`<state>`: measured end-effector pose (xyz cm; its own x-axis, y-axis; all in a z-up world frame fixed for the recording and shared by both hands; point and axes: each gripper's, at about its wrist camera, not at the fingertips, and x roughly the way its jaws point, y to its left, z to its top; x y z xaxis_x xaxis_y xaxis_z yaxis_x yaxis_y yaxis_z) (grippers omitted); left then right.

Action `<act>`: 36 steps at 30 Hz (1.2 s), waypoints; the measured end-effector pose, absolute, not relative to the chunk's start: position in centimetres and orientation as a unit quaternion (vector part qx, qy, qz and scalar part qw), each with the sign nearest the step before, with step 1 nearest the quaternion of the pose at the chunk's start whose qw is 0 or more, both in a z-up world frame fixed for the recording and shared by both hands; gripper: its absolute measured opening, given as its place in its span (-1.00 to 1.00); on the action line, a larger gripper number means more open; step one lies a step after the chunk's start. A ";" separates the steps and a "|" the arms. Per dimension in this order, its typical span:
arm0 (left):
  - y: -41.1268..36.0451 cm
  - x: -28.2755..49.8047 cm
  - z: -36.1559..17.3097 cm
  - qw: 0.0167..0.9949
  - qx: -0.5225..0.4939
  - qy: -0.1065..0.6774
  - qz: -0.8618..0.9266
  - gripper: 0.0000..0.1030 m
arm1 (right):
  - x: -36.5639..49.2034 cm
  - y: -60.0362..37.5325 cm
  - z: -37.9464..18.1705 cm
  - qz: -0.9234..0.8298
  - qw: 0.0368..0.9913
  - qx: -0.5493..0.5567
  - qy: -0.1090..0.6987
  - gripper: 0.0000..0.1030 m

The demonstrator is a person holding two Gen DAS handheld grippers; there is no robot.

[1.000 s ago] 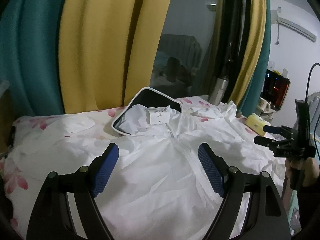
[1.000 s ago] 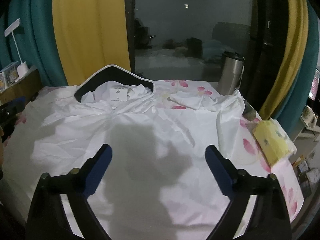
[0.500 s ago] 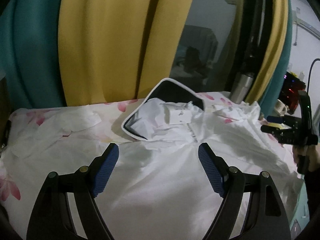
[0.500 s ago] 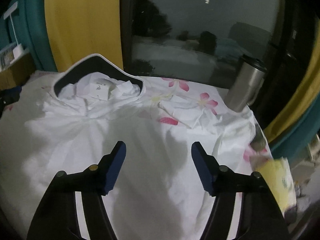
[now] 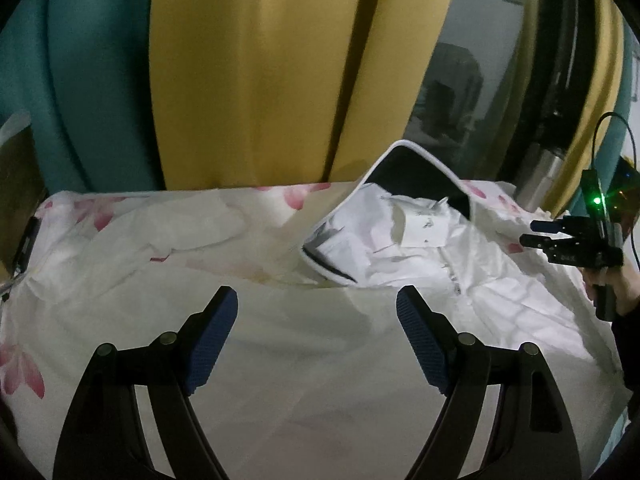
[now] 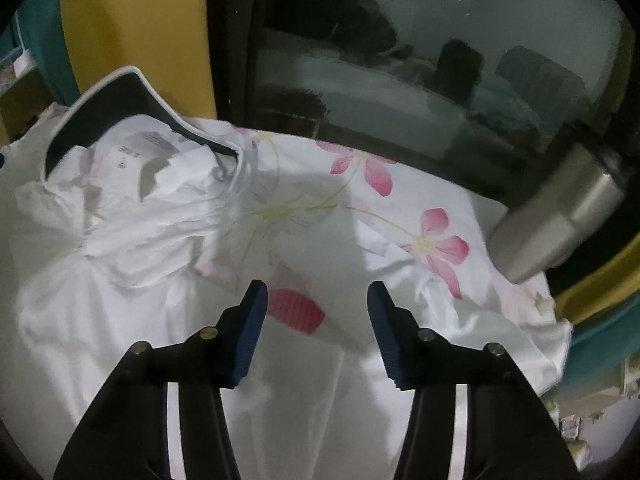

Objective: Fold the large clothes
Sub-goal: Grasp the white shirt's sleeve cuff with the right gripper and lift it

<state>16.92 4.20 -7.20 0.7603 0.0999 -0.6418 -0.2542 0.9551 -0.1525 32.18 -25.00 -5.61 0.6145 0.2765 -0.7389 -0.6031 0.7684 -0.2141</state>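
A large white hooded garment (image 5: 460, 280) lies spread front-up on the flowered bed sheet (image 5: 120, 232), its dark-lined hood (image 5: 416, 172) toward the window. It also shows in the right wrist view (image 6: 120, 264), with its hood (image 6: 120, 96) at the upper left. My left gripper (image 5: 316, 336) is open and empty, low over the garment's left shoulder area. My right gripper (image 6: 314, 332) is open and empty, low over the garment's right sleeve; it also shows in the left wrist view (image 5: 540, 232) at the far right.
A steel tumbler (image 6: 560, 224) stands at the bed's far right corner by the window. Yellow and teal curtains (image 5: 260, 80) hang behind the bed. The dark window glass (image 6: 400, 60) runs along the far edge. A shelf with small items (image 6: 16, 68) is at the left.
Both grippers have moved forward and lower toward the hood end of the garment. My right gripper's jaws have narrowed somewhat but stay open.
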 end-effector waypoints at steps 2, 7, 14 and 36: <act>4.1 16.9 -7.2 0.930 -0.115 0.334 0.100 0.64 | 33.3 -24.7 -6.4 0.254 0.865 -0.232 0.366 -0.14; 4.1 17.1 -7.0 0.931 -0.116 0.331 0.101 0.64 | 34.9 -25.3 -7.2 0.264 0.864 -0.216 0.371 -0.89; 3.7 17.4 -6.4 0.937 -0.117 0.322 0.072 0.64 | 33.2 -28.6 -2.9 0.257 0.891 -0.155 0.342 -0.90; 4.8 6.1 0.1 0.965 -0.112 0.231 0.044 0.64 | 17.4 -28.5 14.4 0.300 0.934 -0.108 0.160 -0.90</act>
<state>6.15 4.84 0.11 0.8892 0.0338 -0.4562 -0.1369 0.9712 -0.1950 17.44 -28.50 14.35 0.7694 0.5252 -0.3635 -0.5944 0.7971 -0.1065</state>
